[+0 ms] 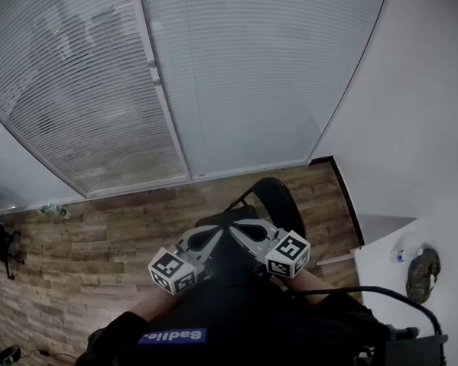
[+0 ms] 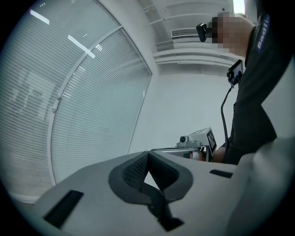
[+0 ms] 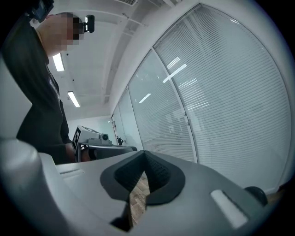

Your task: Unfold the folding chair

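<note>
though partly behind the left gripper (image 2: 147, 159) and right gripper (image 3: 144, 159), fingers clenched on nothing, a black round-backed folding chair (image 1: 278, 201)

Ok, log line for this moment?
left tool: shut, empty | right tool: shut, empty | chair: on floor, not held

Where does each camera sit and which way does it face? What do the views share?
Head view: on the person's head, facing steeply down at wooden floor and black chair; shows dark top, left gripper, right gripper.
Left gripper view: behind the shut left jaws, facing the blinds; shows the dark top.
Right gripper view: behind the shut right jaws, facing the blinds; shows the dark top.
Shared: all see the blinds; the left gripper view catches the right gripper, the right gripper view the left gripper.
</note>
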`<state>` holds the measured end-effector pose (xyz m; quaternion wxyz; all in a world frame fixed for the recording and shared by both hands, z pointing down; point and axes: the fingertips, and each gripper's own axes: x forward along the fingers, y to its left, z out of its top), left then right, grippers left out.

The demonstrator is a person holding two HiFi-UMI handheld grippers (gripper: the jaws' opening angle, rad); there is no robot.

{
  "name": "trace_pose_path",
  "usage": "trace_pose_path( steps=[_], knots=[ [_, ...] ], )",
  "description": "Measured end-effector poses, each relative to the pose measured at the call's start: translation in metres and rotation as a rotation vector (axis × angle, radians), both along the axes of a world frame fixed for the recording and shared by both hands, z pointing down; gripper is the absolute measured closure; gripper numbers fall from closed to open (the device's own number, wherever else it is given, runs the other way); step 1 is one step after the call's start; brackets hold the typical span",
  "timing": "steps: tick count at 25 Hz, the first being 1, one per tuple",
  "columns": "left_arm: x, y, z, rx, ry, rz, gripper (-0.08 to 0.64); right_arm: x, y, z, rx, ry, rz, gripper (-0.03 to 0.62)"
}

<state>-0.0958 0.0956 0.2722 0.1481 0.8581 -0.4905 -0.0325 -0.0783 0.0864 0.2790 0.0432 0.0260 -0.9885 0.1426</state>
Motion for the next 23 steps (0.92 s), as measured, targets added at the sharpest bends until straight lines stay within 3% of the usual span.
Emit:
trace_pose_path(
  steps=[23],
  knots=[
    [0.008, 0.005, 0.021, -0.035, -0.019, 0.019, 0.555, 0.009, 0.006, 0.019, -0.027, 0.05, 0.015, 0.591]
  ],
)
